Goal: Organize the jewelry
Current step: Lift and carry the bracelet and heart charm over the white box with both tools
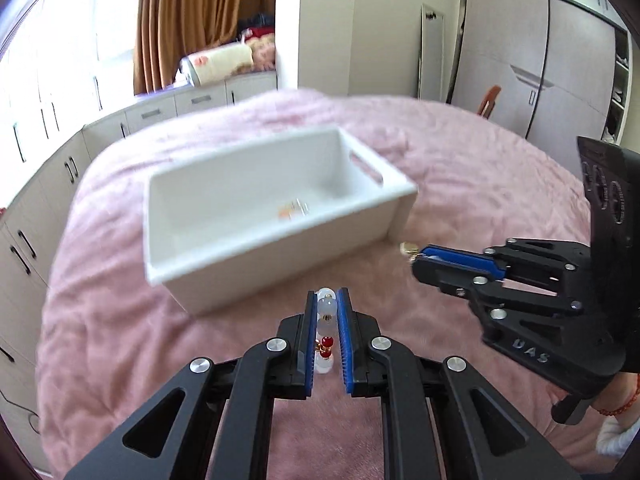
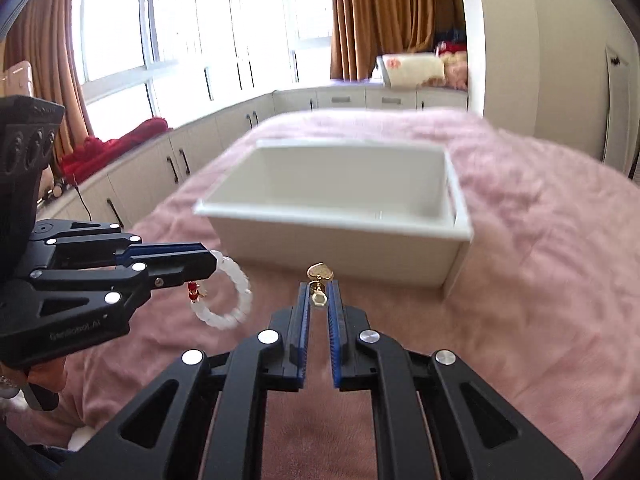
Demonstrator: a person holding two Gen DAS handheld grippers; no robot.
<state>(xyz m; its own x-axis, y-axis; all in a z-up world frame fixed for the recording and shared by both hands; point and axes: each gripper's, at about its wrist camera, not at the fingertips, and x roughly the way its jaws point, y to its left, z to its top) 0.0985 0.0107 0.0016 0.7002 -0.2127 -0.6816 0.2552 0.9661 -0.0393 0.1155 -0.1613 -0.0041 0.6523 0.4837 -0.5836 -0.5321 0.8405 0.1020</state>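
A fluffy pink blanket [image 1: 120, 340] covers the bed in a room with brown curtains [image 2: 380, 16] and low white cabinets [image 1: 36, 216]. On it stands a white rectangular plastic bin [image 1: 276, 216]. Both tools tilt downward just before the bin: the left gripper [image 1: 326, 300] clamps a white beaded bracelet with red beads [image 2: 228, 292], the right gripper [image 2: 319, 292] pinches a small gold heart-charm piece [image 2: 320, 271].

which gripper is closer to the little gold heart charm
Right. The right gripper holds the gold heart charm at its fingertips. The left gripper is off to the side, shut on the white bead bracelet, apart from the charm.
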